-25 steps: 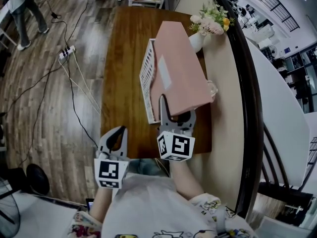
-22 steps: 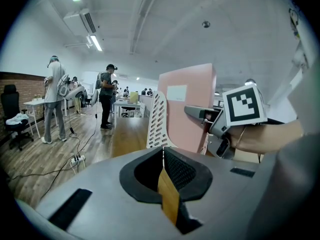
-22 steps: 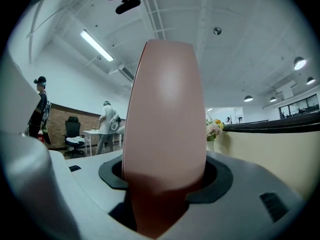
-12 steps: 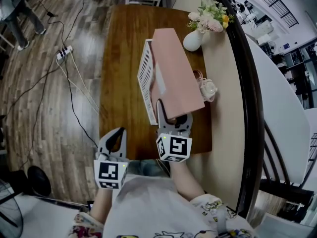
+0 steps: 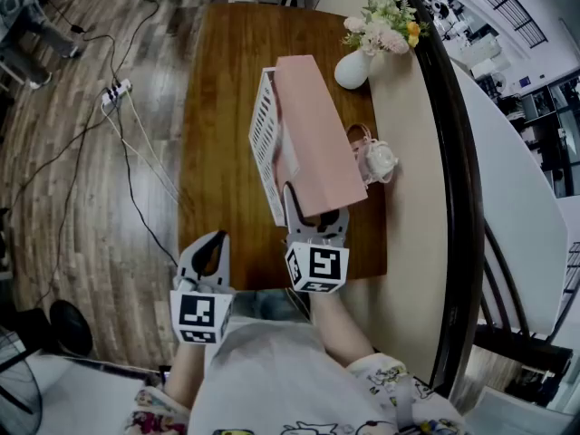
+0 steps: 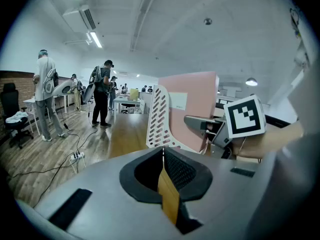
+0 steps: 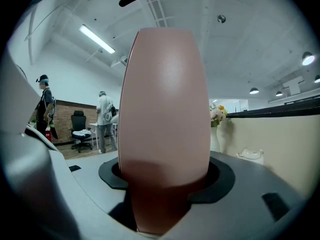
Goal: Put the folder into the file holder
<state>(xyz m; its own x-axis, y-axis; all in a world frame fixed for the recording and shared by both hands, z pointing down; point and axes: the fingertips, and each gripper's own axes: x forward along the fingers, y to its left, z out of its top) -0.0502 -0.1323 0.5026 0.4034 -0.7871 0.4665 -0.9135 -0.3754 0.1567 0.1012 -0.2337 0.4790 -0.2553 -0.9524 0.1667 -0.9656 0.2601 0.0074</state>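
Bright, even indoor light is supplied by long fluorescent ceiling tubes (image 7: 97, 39) and round recessed lamps (image 7: 254, 90). Barrel distortion and black vignetted corners are seen in both gripper views — the flat pink card folder (image 7: 165, 109) is rendered bulged, softly blurred at close range, shaded below.

One pink folder (image 5: 317, 143), one white file holder (image 5: 265, 139) and one vase (image 5: 352, 69) of flowers are showing at the table (image 5: 217, 107). Two grippers are hovering by its near edge: the left gripper (image 5: 216, 243) and the right gripper (image 5: 315, 210).
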